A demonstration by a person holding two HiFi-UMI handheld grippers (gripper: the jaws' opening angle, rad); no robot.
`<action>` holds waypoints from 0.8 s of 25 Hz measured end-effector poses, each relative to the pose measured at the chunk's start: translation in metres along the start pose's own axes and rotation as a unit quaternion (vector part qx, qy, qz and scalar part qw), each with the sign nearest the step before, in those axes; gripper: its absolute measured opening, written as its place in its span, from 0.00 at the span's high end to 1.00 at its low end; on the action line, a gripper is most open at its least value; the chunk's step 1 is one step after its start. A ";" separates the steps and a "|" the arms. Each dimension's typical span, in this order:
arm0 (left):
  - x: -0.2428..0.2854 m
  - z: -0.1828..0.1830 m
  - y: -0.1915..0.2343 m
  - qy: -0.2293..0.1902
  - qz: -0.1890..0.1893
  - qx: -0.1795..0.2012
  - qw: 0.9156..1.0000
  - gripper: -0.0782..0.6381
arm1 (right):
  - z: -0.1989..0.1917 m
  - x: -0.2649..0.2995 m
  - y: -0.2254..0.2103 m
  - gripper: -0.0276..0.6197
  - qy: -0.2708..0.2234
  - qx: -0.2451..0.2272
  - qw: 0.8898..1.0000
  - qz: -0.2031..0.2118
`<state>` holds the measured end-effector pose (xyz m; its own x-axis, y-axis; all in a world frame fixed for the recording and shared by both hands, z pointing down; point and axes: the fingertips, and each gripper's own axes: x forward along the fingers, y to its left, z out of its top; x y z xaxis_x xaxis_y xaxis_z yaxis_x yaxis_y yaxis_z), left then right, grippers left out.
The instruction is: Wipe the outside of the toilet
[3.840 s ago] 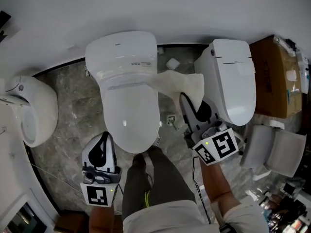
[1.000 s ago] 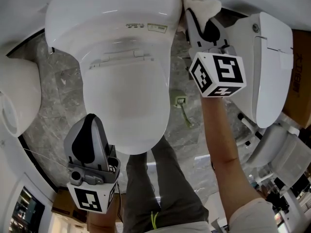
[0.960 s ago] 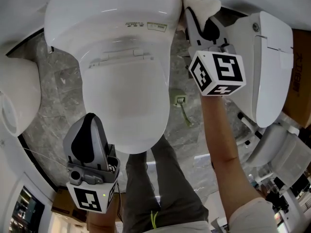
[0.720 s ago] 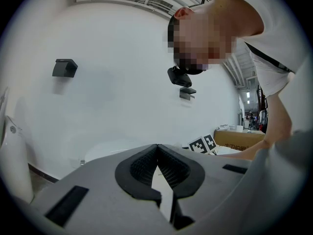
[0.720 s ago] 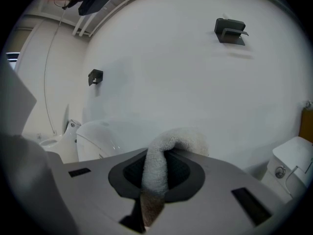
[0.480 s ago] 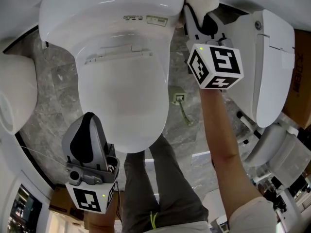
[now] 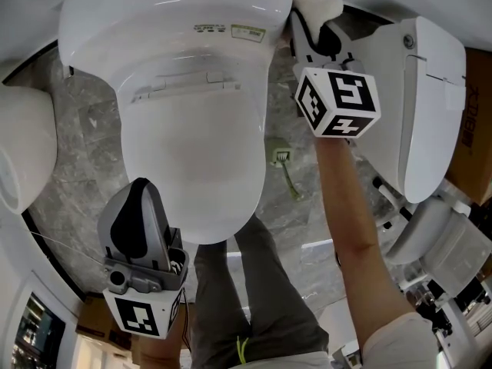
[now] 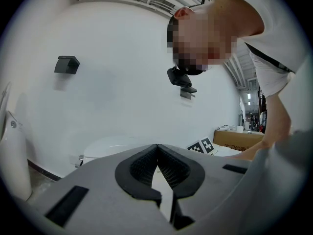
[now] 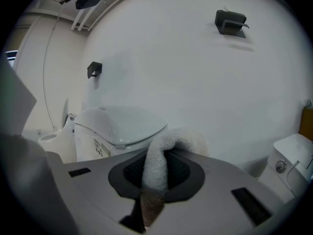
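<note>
A white toilet point(image 7: 192, 98) with its lid down fills the middle of the head view. My right gripper point(image 7: 311, 23) is shut on a white cloth point(image 7: 317, 4) that lies against the toilet's rear right side by the tank. In the right gripper view the cloth point(image 9: 164, 155) hangs folded between the jaws, with the toilet point(image 9: 117, 129) to the left. My left gripper point(image 7: 138, 229) hangs shut and empty beside the bowl's front left; in its own view the left gripper point(image 8: 157, 168) points at the white wall.
A second white toilet point(image 7: 419, 98) stands close on the right, a brown cardboard box point(image 7: 475, 114) beyond it. Another white fixture point(image 7: 23, 167) sits at the left. A person's legs point(image 7: 246, 283) stand on the grey marble floor point(image 7: 84, 167). Two black wall brackets point(image 9: 230, 21) are on the wall.
Since 3.8 s ago the right gripper carried the cloth from between the toilets up to the tank's right side. Over the last second it crept slightly further back; the left gripper stayed put.
</note>
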<state>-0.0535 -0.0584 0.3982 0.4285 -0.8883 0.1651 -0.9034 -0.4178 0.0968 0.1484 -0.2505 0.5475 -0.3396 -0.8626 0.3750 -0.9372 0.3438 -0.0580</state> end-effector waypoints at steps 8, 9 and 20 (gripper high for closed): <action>0.001 -0.004 0.002 0.000 -0.002 0.002 1.000 0.87 | -0.016 0.007 -0.004 0.85 0.014 0.005 1.000 -0.005; 0.000 -0.006 0.002 0.002 -0.002 0.002 1.000 0.87 | -0.018 0.008 -0.005 0.85 0.015 0.006 1.000 -0.006; -0.007 -0.014 0.006 0.009 -0.004 -0.015 1.000 0.87 | -0.045 0.019 -0.010 0.85 0.036 0.010 0.999 -0.017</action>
<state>-0.0614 -0.0520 0.4118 0.4356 -0.8815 0.1820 -0.8994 -0.4183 0.1269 0.1546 -0.2535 0.5966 -0.3025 -0.8442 0.4425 -0.9496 0.3072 -0.0630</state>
